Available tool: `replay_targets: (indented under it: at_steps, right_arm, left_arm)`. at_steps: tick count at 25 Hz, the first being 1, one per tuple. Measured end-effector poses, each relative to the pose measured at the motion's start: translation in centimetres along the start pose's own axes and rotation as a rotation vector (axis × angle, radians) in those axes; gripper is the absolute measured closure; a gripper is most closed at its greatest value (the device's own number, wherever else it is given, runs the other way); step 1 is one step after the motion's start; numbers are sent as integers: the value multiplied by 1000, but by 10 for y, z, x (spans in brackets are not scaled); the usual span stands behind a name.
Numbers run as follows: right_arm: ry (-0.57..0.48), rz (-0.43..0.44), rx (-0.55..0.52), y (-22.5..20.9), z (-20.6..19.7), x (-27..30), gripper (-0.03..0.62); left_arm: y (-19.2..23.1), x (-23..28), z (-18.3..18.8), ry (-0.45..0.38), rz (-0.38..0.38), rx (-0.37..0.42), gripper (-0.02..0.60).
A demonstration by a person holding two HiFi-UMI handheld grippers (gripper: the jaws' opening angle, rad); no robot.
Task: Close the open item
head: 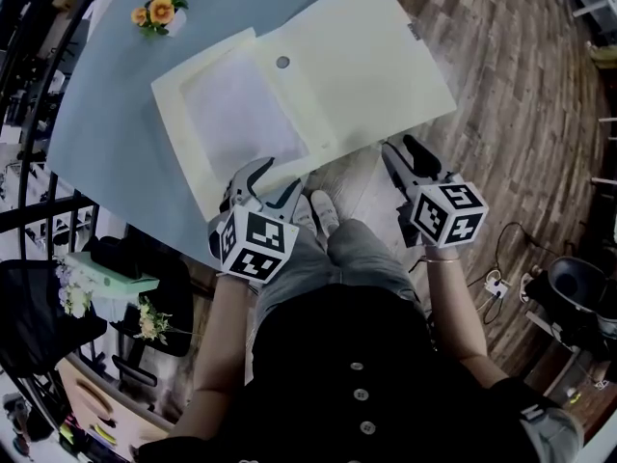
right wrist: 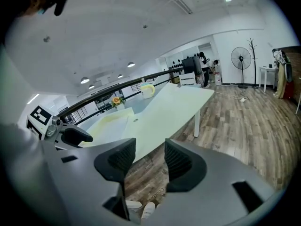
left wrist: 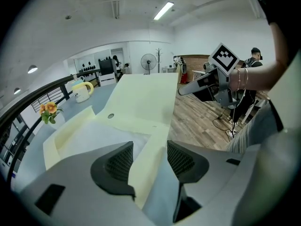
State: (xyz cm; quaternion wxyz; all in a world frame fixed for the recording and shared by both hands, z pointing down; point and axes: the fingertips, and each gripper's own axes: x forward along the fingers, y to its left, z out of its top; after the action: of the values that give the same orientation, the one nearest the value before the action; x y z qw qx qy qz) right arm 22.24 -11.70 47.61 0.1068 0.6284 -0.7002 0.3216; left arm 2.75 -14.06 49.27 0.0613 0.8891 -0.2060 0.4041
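At the left gripper (head: 273, 183) (left wrist: 149, 154): spread about as wide as possible, straddling the near wall (left wrist: 146, 166) of the cream flat cardboard box (head: 231, 114). Not pinching it; just a thin strip of cream card standing up between the two ribbed pads, close against the left one, with a clear gap on the right. Held low and tipped forward at the near rim of the blue-grey round table (head: 106, 104), with the left forearm (head: 224, 340) reaching up from the body and the marker cube facing the head camera.

At the right gripper (head: 398, 149) (right wrist: 149, 157): likewise parted, with nothing between the pads, only wooden plank floor (head: 521, 95) seen through the gap. Hovering off the table's edge, just beside the near corner of the lid (head: 362, 66) without touching it. Pointing forward and slightly inward, carried on a bare right wrist (head: 443, 256) wearing a thin bracelet, elbow bent out to the side.

As for the box itself: lying open on the table, shallow tray to the left lined with a white tissue sheet (head: 239, 112), lid flung flat to the right and overhanging the table's edge above the floor. Well beyond it on the far side, a small orange flower bunch (head: 159, 11).
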Motion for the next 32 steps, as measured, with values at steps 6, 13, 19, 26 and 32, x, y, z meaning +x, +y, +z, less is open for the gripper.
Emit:
replay_targets:
  at_steps: [6,13,19,26,32]
  right_arm:
    - [7,-10,48,-8,-7,9,402]
    - [-1,-16,105,-17,-6,16,396]
    - [-18,-20,138,-25,-3,22,396]
    - [-38,-17,160,-30,3,25,407]
    - [-53,0,173,-30,8,26,454]
  left_arm:
    - [-4,8,-7,36,-20,30,353]
    - [-1,12,-10,48,-17,41,362]
    - [0,15,-11,65,-26,50,382]
    - [0,15,-12,72,-36,47,382]
    - [0,15,-12,79,-43,41,382]
